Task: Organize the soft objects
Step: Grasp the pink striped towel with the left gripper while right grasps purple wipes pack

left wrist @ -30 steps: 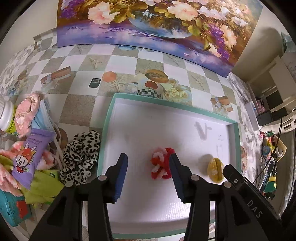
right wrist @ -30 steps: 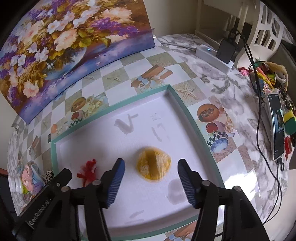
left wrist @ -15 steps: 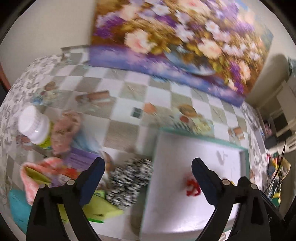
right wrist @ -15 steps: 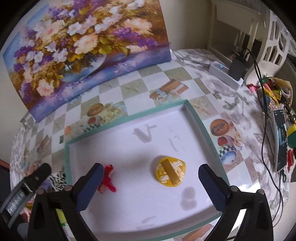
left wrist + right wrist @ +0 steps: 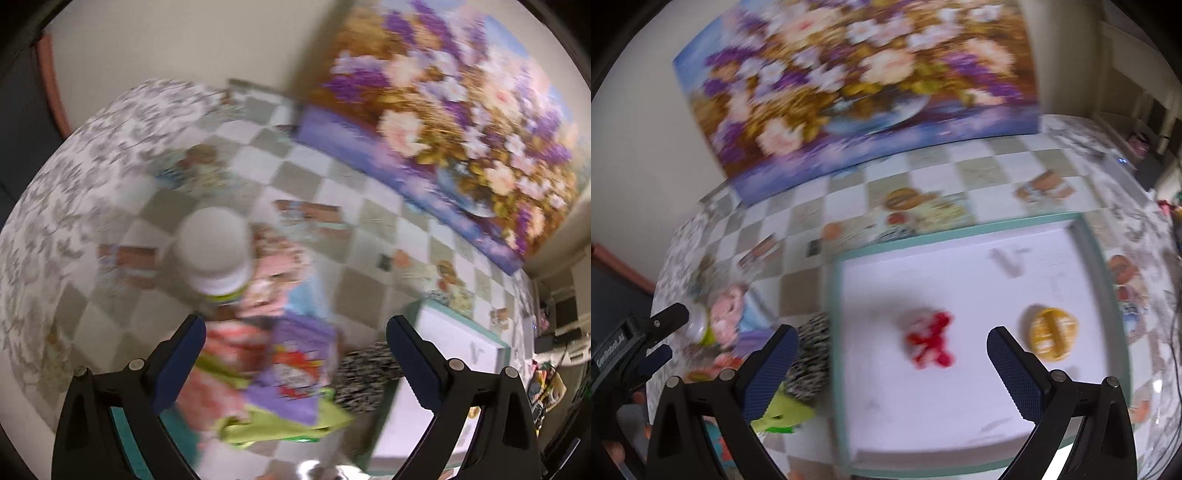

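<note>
Both views are motion-blurred. A white tray with a teal rim [image 5: 960, 229] holds a red-and-white scrunchie [image 5: 931, 345] and a yellow scrunchie [image 5: 1052, 334]. My left gripper [image 5: 295, 362] is open and empty above a pile left of the tray: a purple packet [image 5: 295, 365], a black-and-white spotted scrunchie [image 5: 365, 373], pink cloth [image 5: 273, 273] and green cloth [image 5: 284, 424]. My right gripper [image 5: 890, 369] is open and empty above the tray's left rim. The left gripper also shows in the right wrist view [image 5: 661, 339].
A white-capped bottle [image 5: 216, 251] stands at the back of the pile. A large flower painting [image 5: 857, 81] leans on the wall behind the checkered tablecloth [image 5: 303, 184]. The tray edge shows at the right of the left wrist view [image 5: 461, 314].
Both grippers opened wide and let go of the scrunchies, which stay in the tray. The left gripper swung left over the pile. The right gripper drew back and turned left.
</note>
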{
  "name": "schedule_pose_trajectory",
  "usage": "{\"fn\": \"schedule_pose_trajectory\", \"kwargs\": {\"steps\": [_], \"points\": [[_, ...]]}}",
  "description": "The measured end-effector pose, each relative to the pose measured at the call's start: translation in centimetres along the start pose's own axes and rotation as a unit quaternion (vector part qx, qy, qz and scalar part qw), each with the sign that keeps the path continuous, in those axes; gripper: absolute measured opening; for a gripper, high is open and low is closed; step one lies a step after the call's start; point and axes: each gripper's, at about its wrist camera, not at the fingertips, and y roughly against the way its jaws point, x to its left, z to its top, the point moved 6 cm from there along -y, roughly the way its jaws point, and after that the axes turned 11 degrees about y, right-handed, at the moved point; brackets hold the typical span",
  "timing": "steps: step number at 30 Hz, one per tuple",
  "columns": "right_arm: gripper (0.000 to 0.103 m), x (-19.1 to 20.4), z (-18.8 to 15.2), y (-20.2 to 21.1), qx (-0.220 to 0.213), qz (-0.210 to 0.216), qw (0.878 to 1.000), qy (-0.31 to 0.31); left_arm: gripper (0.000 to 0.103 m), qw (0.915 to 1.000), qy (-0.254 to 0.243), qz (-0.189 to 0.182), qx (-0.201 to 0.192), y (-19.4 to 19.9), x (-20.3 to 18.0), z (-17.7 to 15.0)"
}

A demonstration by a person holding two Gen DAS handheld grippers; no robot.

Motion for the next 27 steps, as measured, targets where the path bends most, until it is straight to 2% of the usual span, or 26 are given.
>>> {"fn": "schedule_pose_trajectory", "kwargs": {"steps": [3,6,12,19,27], "points": [[0.103,2.4,-0.2,-0.5,0.009,0.012,1.0,0.018,0.098,0.9995,0.025,0.013,0.013,-0.4,2.4,0.5],[0.103,5.3,-0.4,-1.3,0.019,0.044,0.998,0.04,0.098,0.9982,0.047,0.026,0.026,-1.1,4.6,0.7],[0.103,10.4,-1.7,-3.8,0.052,0.095,0.992,0.061,0.098,0.9954,0.062,0.059,0.043,-2.4,7.6,0.5],[0.103,14.4,-2.5,-6.0,0.069,0.102,0.988,0.096,0.098,0.991,0.094,0.067,0.069,-4.1,9.7,0.4],[0.102,16.4,-2.8,-8.2,0.082,0.097,0.985,0.113,0.098,0.9874,0.12,0.065,0.08,-5.4,10.9,0.6]]}}
